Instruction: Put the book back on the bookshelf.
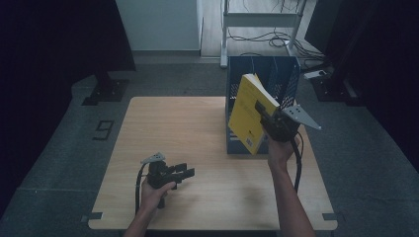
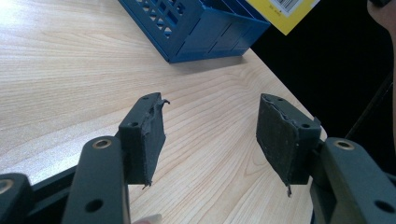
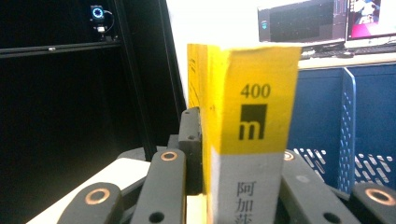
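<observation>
A thick yellow book point(image 1: 249, 114) hangs tilted in the air in front of the blue rack point(image 1: 279, 74), with my right gripper point(image 1: 264, 117) shut on it. In the right gripper view the book's yellow and grey spine point(image 3: 250, 135) stands between the two black jaws, which press on both covers. My left gripper point(image 1: 185, 174) rests low over the near left of the wooden table point(image 1: 188, 128), held by a hand, its jaws wide apart. The left gripper view shows its worn pads point(image 2: 147, 135) with only bare tabletop between them.
The blue perforated rack point(image 2: 196, 28) stands at the table's far right edge. A white desk frame with cables point(image 1: 262, 29) stands on the floor behind it. Dark screens and stands line both sides. The right gripper's cable point(image 1: 298, 165) hangs along the forearm.
</observation>
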{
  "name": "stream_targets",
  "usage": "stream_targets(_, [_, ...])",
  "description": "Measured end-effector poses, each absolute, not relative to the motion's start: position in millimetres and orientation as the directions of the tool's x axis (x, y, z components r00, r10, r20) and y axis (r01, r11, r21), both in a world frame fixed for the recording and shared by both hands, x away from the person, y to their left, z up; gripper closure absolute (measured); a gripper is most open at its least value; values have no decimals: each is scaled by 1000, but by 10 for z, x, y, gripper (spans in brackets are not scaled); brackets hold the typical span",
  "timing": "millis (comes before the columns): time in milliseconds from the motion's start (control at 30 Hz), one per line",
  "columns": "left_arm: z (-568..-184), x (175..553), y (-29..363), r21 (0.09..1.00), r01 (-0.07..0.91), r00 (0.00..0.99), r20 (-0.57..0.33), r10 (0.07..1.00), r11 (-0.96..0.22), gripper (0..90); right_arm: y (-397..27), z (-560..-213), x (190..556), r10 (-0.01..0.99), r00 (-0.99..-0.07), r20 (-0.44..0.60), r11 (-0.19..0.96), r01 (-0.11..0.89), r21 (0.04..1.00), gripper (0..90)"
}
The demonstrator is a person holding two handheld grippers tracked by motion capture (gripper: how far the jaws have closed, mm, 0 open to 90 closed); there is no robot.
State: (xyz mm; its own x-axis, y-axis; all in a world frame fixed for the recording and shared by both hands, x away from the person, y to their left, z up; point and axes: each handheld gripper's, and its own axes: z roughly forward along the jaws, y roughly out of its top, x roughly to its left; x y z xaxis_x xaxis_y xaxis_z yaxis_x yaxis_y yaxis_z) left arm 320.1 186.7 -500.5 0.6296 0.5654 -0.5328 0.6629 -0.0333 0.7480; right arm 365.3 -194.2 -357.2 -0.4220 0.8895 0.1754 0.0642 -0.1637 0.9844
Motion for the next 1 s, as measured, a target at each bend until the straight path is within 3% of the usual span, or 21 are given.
stream_targets(1000, [-5013, 3203, 1889, 746, 665, 625, -534, 569, -31, 412, -1826, -3621, 3860, 909, -382, 170, -152, 77, 985, 750])
